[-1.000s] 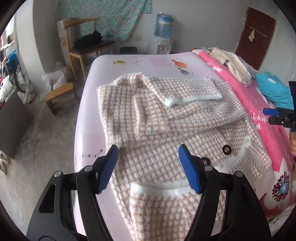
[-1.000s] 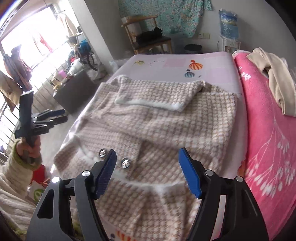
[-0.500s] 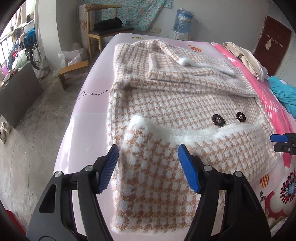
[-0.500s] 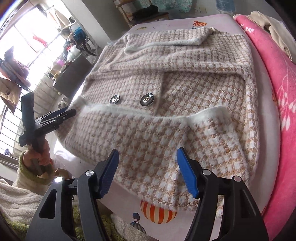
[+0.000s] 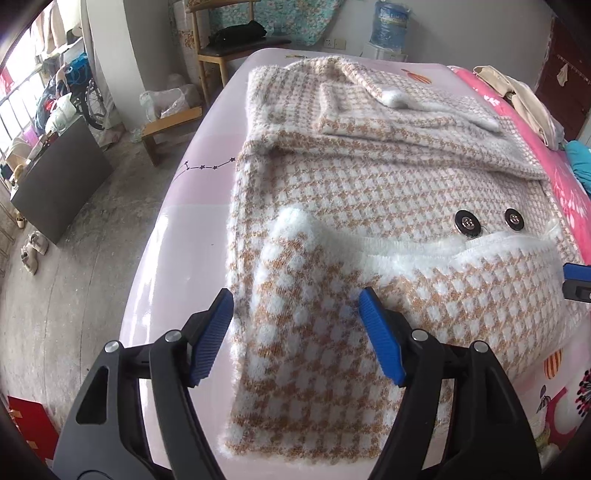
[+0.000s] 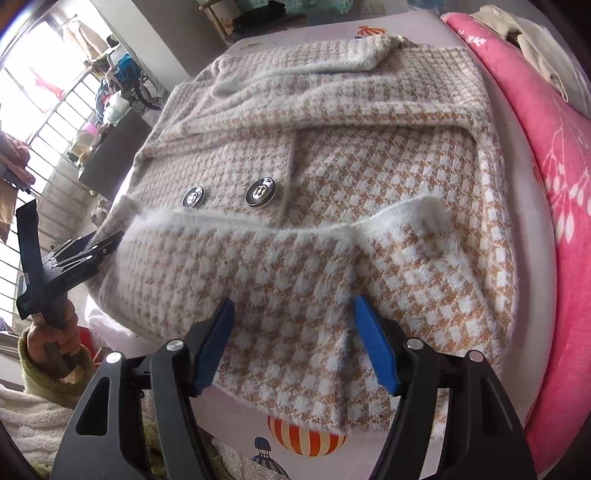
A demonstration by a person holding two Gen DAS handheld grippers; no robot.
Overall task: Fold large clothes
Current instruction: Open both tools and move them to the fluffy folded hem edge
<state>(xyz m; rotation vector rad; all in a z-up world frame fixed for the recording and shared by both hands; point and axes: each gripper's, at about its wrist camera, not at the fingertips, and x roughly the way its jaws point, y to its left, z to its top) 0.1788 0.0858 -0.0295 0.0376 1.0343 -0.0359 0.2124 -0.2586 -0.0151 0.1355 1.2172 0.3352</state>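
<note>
A tan-and-white houndstooth knit cardigan with two black buttons lies on the pink bed sheet, sleeves folded across its far part. Its near hem is folded up with a white fuzzy edge. My left gripper is open, just above the near left corner of the cardigan. My right gripper is open, low over the near hem of the cardigan. The left gripper also shows in the right wrist view, held by a hand at the cardigan's left edge.
A pink floral blanket with beige clothes lies along the right of the bed. A wooden chair, a small bench and a water dispenser stand beyond the bed. A dark cabinet stands on the concrete floor at the left.
Both grippers have come down and closer to the near hem of the cardigan. They stay open. The cardigan has not moved.
</note>
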